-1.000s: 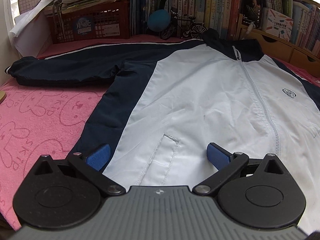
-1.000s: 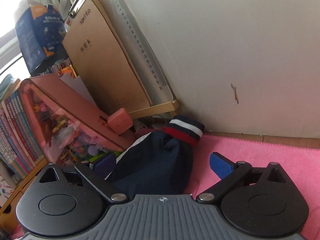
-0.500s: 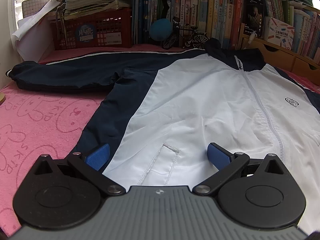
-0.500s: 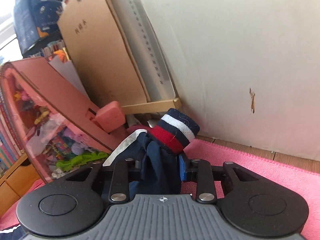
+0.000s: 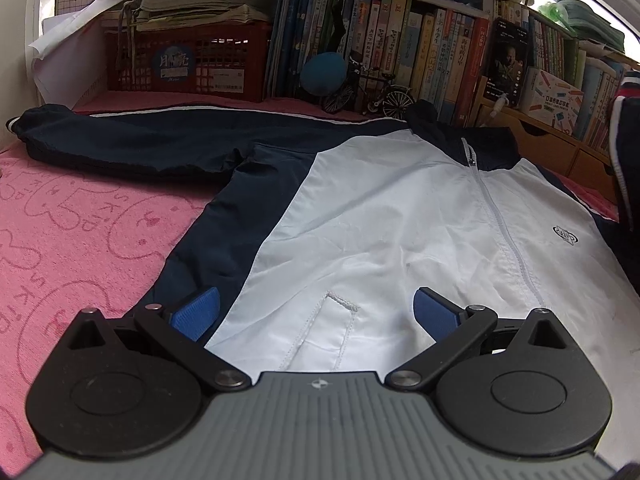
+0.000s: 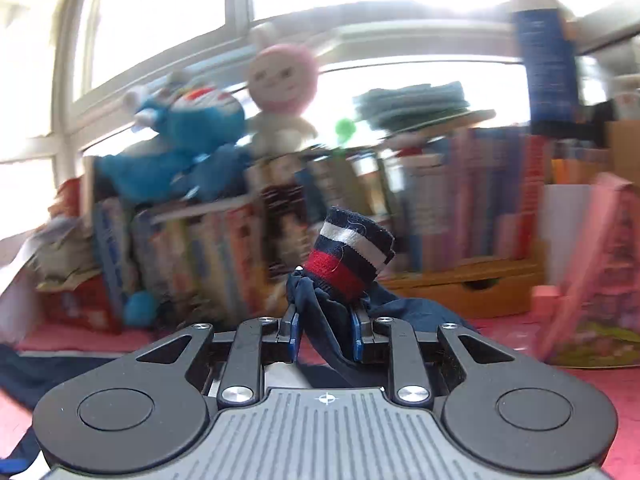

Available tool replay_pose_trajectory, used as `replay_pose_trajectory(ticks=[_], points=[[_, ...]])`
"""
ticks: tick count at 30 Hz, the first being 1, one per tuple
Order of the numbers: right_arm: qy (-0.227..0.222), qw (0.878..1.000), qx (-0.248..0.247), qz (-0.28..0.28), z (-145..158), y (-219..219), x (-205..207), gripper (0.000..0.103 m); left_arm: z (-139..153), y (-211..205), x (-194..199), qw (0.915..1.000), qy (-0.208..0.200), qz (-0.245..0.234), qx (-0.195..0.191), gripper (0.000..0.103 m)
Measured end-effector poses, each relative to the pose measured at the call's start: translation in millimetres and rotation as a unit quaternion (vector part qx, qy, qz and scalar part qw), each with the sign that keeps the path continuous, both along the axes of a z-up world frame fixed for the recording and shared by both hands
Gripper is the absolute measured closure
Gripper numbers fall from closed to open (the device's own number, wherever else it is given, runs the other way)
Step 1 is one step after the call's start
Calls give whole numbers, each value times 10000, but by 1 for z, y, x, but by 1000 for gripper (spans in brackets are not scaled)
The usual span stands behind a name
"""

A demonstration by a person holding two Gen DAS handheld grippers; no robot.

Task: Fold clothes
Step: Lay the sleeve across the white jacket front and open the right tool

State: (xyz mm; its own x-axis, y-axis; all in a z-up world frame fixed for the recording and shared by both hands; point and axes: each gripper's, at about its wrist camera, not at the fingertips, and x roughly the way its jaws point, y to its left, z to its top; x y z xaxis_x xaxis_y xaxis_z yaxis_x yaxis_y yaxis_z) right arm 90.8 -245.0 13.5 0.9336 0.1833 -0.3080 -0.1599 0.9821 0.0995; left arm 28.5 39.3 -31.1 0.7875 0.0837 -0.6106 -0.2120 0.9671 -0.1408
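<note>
Jacket (image 5: 400, 220): spread face-up, zipped, on the pink towel (image 5: 80, 240); right claw (image 6: 326, 338) pinching its sleeve (image 6: 320, 320) below the striped cuff (image 6: 350, 258), raised. Left claw (image 5: 316, 316) spread, empty, over the hem. Recommended handling: lay the sleeve flat across the white front (cuff untwisted), then release.

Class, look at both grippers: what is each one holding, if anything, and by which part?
The right gripper grips the jacket's sleeve just below its striped cuff. The left gripper stands open over the jacket, holding nothing.
</note>
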Motion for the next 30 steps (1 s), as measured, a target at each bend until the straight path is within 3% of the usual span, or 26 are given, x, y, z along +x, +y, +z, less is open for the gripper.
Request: replay_pose_trajectory(ticks=[4,8,11,16,19,22,25,28,30], points=[[718,9913,-581,934,-32,83,2,48,2,5,-3,9996,-129,-2,-239,0],[499,9828,-1051,1437,-33,102,-45,23,3,5,-3,9995,-140,-40,-279,0],[296,9820,-1268,1365,-25,89,-75,14,11,6,0,9979,-81,-350,-535,0],[288,9856,-1607,438,-26,39,-87,8,47,3,23,9778,-132,-1121,-1763,0],[469,9829,-1755,-295,-37,12,-84,8,64,-11,48,9678,-104,-1399,-2089,0],[650,9827,-1548,-780,-49,-17,-82,8,57,-31,85,9583,107,-1442,-2465,0],[707,9832,-1343,-1016,-56,-42,-88,8,41,-55,116,9610,319,-1393,-2369,1],[647,9803,-1446,-1175,-60,-60,-99,8,28,-74,135,9655,318,-1417,-2160,18],[539,9713,-1894,-1331,-60,-68,-105,8,20,-81,145,9661,405,-1340,-2168,19]])
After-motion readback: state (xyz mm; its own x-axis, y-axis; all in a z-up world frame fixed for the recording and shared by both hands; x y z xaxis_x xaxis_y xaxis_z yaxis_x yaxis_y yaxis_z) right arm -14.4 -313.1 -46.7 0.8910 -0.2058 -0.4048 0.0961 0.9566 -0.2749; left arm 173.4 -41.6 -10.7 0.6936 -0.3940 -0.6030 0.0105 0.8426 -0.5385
